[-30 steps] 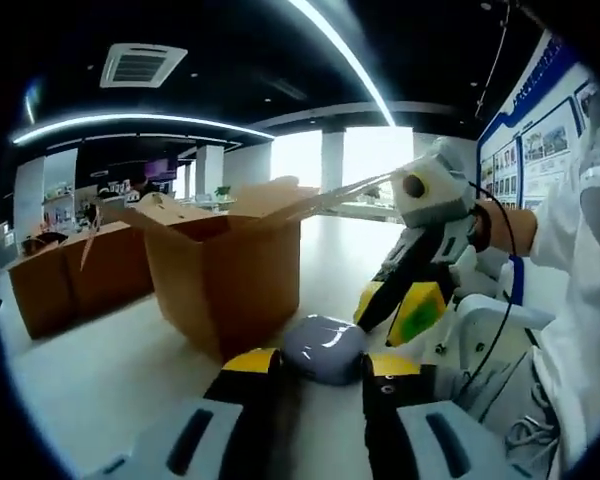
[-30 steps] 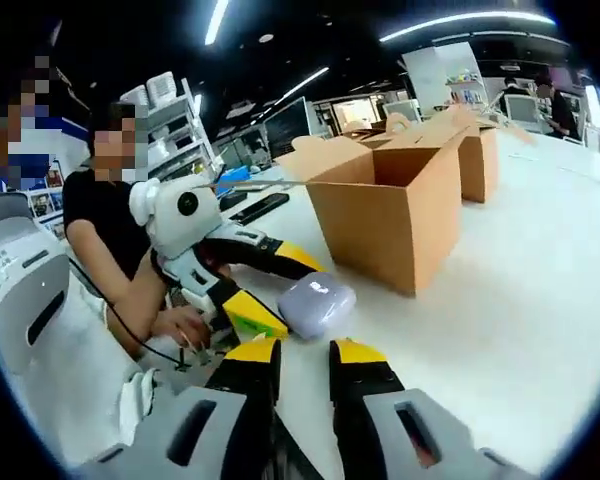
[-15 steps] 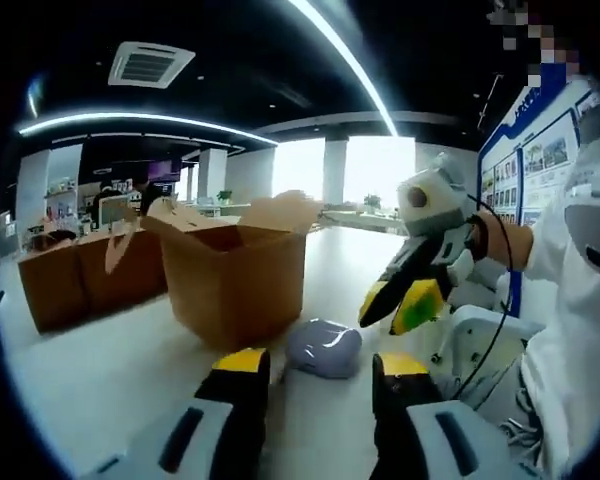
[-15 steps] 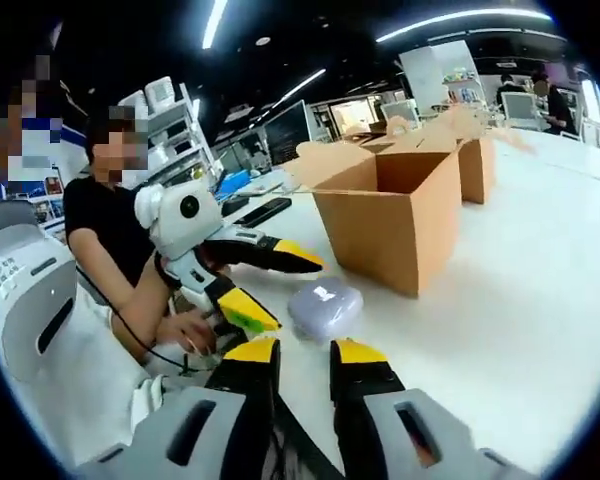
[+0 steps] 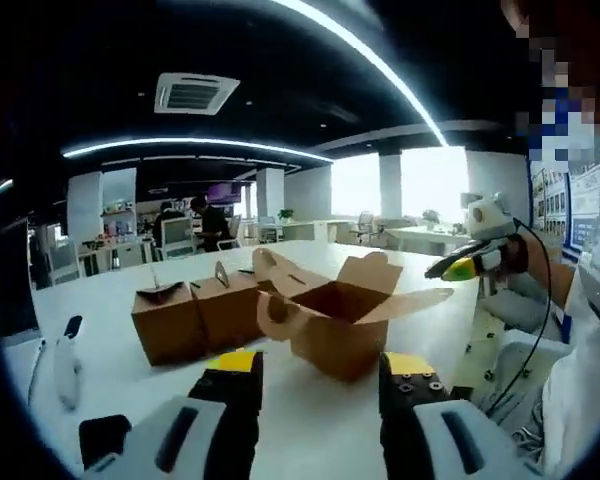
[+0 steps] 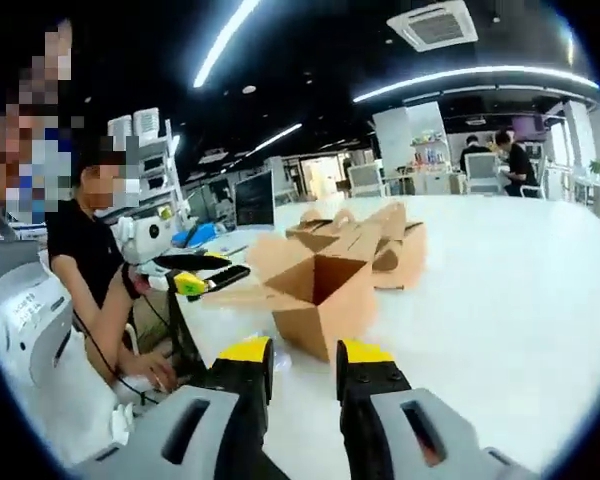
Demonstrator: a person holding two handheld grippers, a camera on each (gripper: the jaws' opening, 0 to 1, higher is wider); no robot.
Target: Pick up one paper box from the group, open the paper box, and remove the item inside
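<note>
— What lies on the table (image 5: 100,330), going left to right in the left gripper view?

— Far left, a pale elongated thing (image 5: 66,358), too blurred to name. Then two closed paper boxes (image 5: 195,318) side by side, and just right of them the open paper box (image 5: 332,325), flaps spread wide. Its inside is in shadow, so I cannot tell what it holds.

— And the left gripper (image 5: 314,368)?

— Its yellow-tipped jaws stand apart with nothing between them, near the open box; the box's lower front is cut off behind them. At the far right the right gripper (image 5: 458,267) hangs above the table edge, small; its jaws look nearly together, but I cannot tell for sure.

— What does the right gripper view add?

— At the left, a seated person (image 6: 85,270) in a dark top. The left gripper (image 6: 216,279) sits beside the open paper box (image 6: 315,300), jaws parted and empty. The closed paper boxes (image 6: 390,245) sit behind it, partly hidden. The right gripper (image 6: 305,362) shows its own jaws apart, gripping nothing, near the box. Two people (image 6: 508,160) sit far away on the right, hard to make out.
</note>
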